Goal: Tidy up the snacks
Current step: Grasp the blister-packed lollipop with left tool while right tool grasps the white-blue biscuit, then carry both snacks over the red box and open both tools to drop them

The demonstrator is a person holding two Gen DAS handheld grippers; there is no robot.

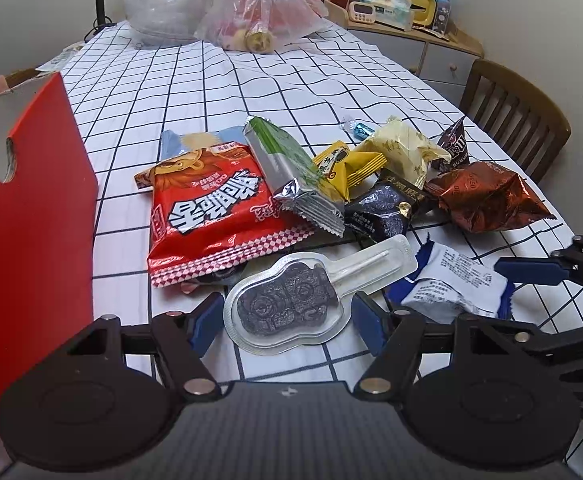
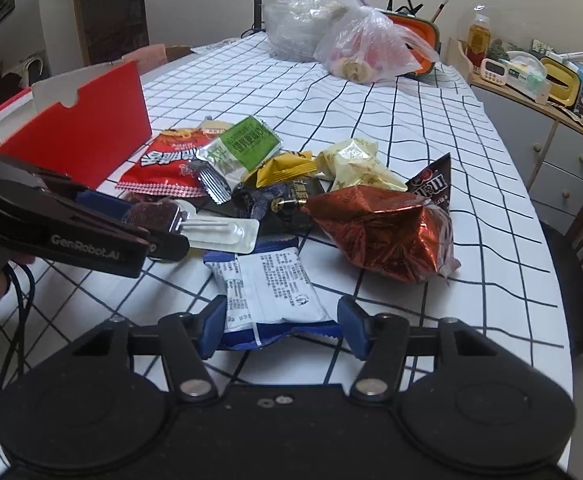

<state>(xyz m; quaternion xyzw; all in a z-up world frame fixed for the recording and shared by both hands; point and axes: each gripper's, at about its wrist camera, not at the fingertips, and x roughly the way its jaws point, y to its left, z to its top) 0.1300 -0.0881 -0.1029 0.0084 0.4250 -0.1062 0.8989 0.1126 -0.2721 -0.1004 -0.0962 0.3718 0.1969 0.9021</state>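
Left gripper (image 1: 287,320) fingers (image 1: 205,326) straddle the clear blister-packed chocolate lollipop (image 1: 287,308) lying flat on the worktop (image 1: 211,80); small gaps show on both sides, pads not pressing yet, so released around it. Right gripper (image 2: 281,326) fingers (image 2: 213,326) bracket the near end of the white-and-blue snack packet (image 2: 267,288): left pad looks touching the packet edge, right pad stands just clear of it, packet flat and unsquashed, so not clenched on it either. Both items lie on the checked cloth, nothing lifted.

Further out, the rest of the pile: red noodle-snack bag (image 1: 211,208) with a silver-green wafer pack (image 1: 291,176) leaning across it, yellow packets (image 1: 349,166), black pouch (image 1: 387,208), crinkled copper foil bag (image 1: 483,196), cream wrapper (image 1: 407,148), dark M&M's pouch (image 2: 431,184), small blue candy (image 1: 359,130). Red cardboard box (image 1: 31,220) stands open to the left of the pile, probably where snacks go. Plastic bags (image 1: 251,12) at the far end.

Step, as judged: double pick at the pile's near edge, grasps not seated. Next needs both pairs of fingers to pinch firmly; blister is stiff and slick, grip its wide body, not the stick end; packet is soft, may buckle. Then lift clear without dragging the noodle bag, carry left to the box
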